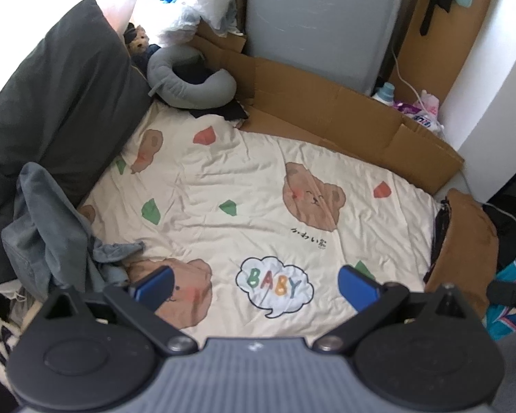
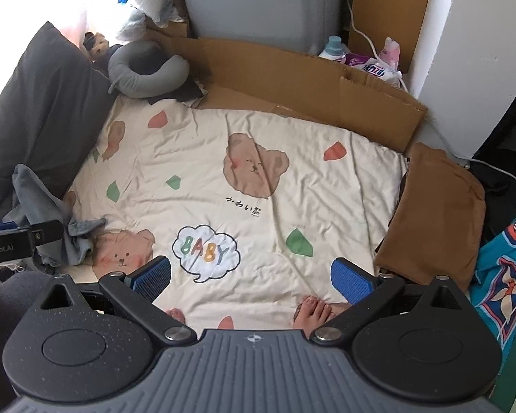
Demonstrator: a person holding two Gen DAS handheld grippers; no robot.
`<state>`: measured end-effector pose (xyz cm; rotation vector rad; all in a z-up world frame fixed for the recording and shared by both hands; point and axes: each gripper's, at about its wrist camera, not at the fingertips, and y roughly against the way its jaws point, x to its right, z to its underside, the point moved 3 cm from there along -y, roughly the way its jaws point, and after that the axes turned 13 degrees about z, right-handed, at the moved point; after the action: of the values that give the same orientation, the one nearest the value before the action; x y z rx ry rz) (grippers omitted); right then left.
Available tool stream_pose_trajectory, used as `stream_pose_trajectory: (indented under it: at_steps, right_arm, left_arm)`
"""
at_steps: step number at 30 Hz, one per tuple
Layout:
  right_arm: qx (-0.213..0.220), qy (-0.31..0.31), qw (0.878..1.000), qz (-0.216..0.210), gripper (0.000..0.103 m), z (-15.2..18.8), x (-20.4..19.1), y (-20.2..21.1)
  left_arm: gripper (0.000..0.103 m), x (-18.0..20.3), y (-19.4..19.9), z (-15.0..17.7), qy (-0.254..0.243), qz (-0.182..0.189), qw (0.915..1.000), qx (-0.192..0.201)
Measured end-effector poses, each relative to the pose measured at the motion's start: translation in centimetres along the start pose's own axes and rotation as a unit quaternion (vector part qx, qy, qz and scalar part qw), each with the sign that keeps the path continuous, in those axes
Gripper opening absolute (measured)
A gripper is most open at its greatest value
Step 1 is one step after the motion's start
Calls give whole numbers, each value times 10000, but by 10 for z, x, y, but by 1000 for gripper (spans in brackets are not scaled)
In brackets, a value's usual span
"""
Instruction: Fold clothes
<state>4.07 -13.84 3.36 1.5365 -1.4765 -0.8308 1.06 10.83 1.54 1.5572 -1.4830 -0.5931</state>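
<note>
both grippers, left gripper (image 1: pixel 254 284) and right gripper (image 2: pixel 251 275), spread, empty, above cream bedsheet (image 2: pixel 326 199) printed "baby"; grey garment (image 1: pixel 48 220) crumpled left; brown garment (image 2: pixel 437 216) folded right; cardboard (image 2: pixel 292 79) behind.

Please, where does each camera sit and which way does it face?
Left wrist: on the left gripper, above the bear-print blanket, facing the cardboard; own open fingers show.
Right wrist: on the right gripper, same direction; open fingers and bare toes show.
Shared: blanket, cardboard, grey clothes, brown garment.
</note>
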Motion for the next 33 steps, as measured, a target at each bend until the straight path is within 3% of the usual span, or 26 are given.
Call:
stream_pose_trajectory:
  at_steps: [10, 22, 33]
  right_arm:
    - [8, -3, 9999, -107, 102, -1, -7, 0]
    - [-7, 0, 9999, -147, 102, -4, -10, -2]
    - [-34, 6, 9999, -154, 102, -5, -10, -4]
  left_arm:
    - [101, 7, -4, 2, -138, -146, 9996, -193]
    - [100, 16, 2, 8, -438, -150, 9988, -140]
    - [99, 23, 4, 12, -329, -33, 9993, -152]
